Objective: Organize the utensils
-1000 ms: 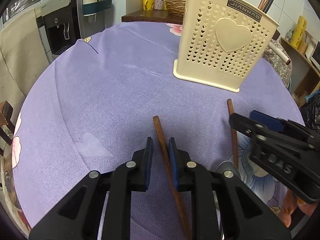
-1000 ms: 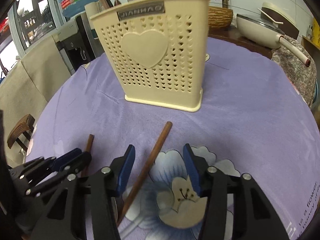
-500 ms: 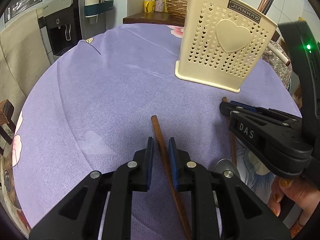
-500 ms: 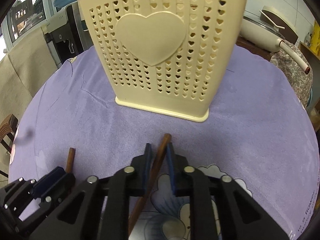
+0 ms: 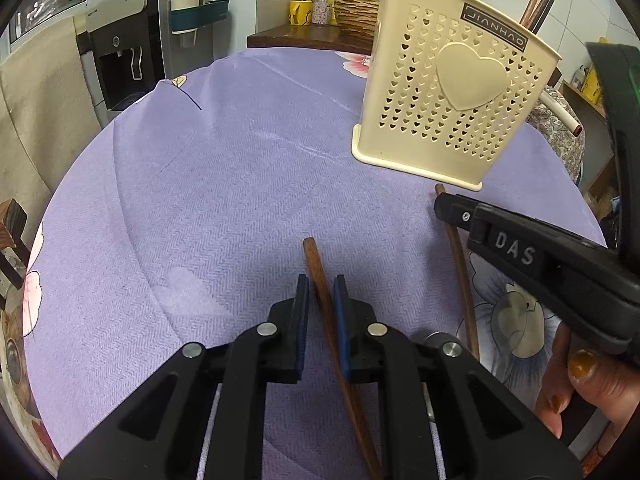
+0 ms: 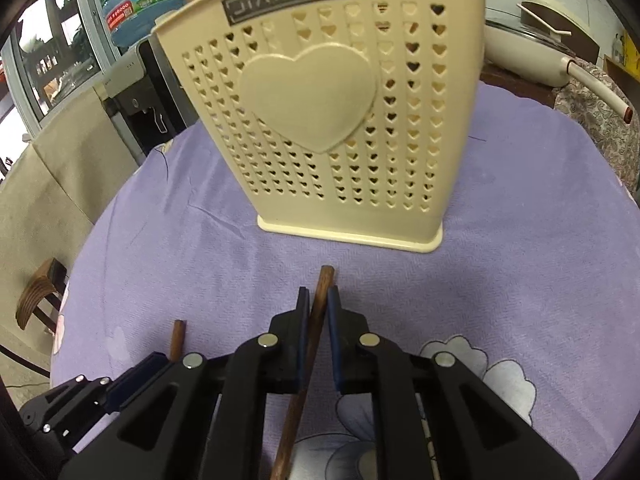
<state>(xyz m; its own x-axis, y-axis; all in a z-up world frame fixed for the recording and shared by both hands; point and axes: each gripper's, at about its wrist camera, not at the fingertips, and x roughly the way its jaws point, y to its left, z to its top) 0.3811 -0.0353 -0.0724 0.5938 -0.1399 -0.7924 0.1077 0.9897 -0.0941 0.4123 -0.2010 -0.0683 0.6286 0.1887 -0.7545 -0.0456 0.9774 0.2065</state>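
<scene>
A cream perforated utensil holder [image 5: 452,92] with a heart on its front stands on the purple tablecloth; it fills the right wrist view [image 6: 332,120]. My left gripper [image 5: 320,292] is shut on a brown wooden-handled utensil [image 5: 316,264], whose tip pokes out ahead of the fingers. My right gripper [image 6: 318,300] is shut on a second wooden-handled utensil [image 6: 324,280], just in front of the holder's base. In the left wrist view the right gripper [image 5: 444,204] shows at the right, with its utensil [image 5: 460,272] beneath it. The left gripper's utensil [image 6: 178,336] shows at lower left in the right wrist view.
Several utensil handles [image 5: 538,4] stick out of the holder. A water dispenser [image 5: 128,40] stands beyond the table at left. A side counter with a wicker basket [image 5: 356,8] is behind. A white pan [image 6: 536,44] sits at the far right.
My right gripper closed on its utensil and moved forward toward the holder. My left gripper stayed shut on its utensil, nearly in place.
</scene>
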